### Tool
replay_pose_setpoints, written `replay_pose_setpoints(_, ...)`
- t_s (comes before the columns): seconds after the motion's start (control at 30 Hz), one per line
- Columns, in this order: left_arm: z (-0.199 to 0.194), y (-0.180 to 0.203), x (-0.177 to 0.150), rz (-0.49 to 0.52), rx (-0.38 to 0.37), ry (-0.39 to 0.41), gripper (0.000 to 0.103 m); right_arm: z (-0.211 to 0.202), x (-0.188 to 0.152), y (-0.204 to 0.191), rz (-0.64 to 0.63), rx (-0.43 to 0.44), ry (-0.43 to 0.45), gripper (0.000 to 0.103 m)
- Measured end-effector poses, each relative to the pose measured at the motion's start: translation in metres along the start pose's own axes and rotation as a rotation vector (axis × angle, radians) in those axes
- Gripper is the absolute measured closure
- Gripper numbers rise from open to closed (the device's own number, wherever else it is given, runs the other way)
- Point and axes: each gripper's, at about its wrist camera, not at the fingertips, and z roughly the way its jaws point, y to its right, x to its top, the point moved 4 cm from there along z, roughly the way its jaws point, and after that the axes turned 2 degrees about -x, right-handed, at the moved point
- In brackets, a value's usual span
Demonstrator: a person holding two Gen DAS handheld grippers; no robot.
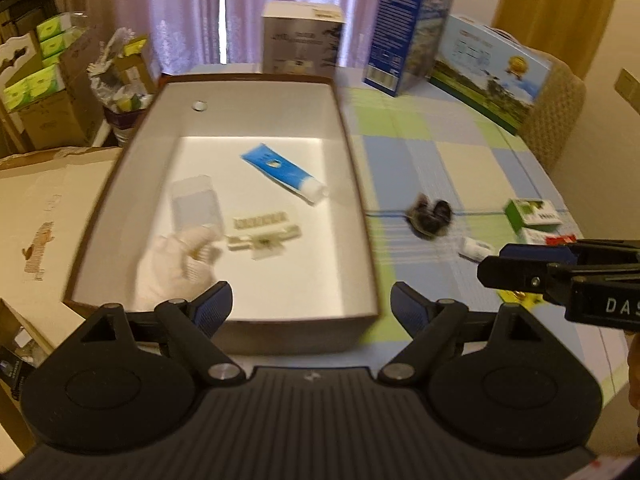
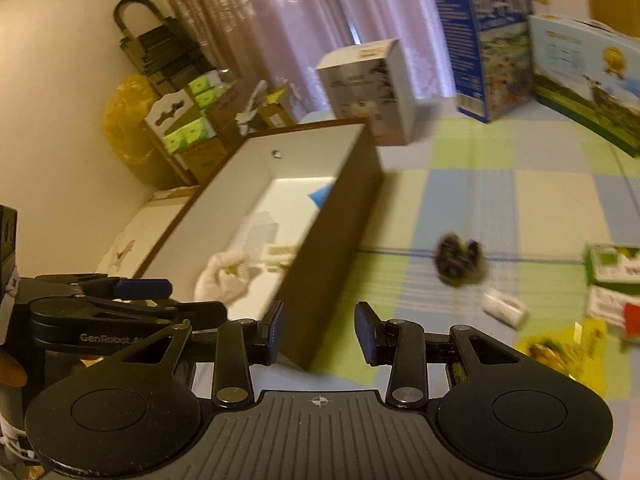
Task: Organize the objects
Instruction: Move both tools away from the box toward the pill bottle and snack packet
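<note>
A brown box (image 1: 356, 168) with a white inside stands on the checked tablecloth. In it lie a blue tube (image 1: 280, 168), a clear plastic case (image 1: 194, 202), a white cloth (image 1: 176, 260) and cream strips (image 1: 260, 232). My left gripper (image 1: 310, 304) hangs open over the box's near edge with nothing between its fingers. My right gripper (image 2: 322, 324) is partly open and empty, near the box's near right corner (image 2: 320, 272). On the cloth to the right lie a dark hair clip (image 2: 458, 258), a small white tube (image 2: 504, 308), a green carton (image 2: 612, 264) and a yellow packet (image 2: 560, 348).
Tall printed cartons (image 1: 408, 28) and a grey carton (image 1: 300, 36) stand along the table's far edge. Cardboard boxes and green packs (image 1: 44, 80) are stacked left of the table. The right gripper's finger (image 1: 500, 264) shows at the right of the left wrist view.
</note>
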Motion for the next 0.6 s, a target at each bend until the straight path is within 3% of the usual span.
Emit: replay_pose_setpoints(0.6,0.025,0.118,-0.013,0.157,-0.148,-0.065,0.019,-0.073,-0.044,0.1,0.187,-0.154,0.012,0.067)
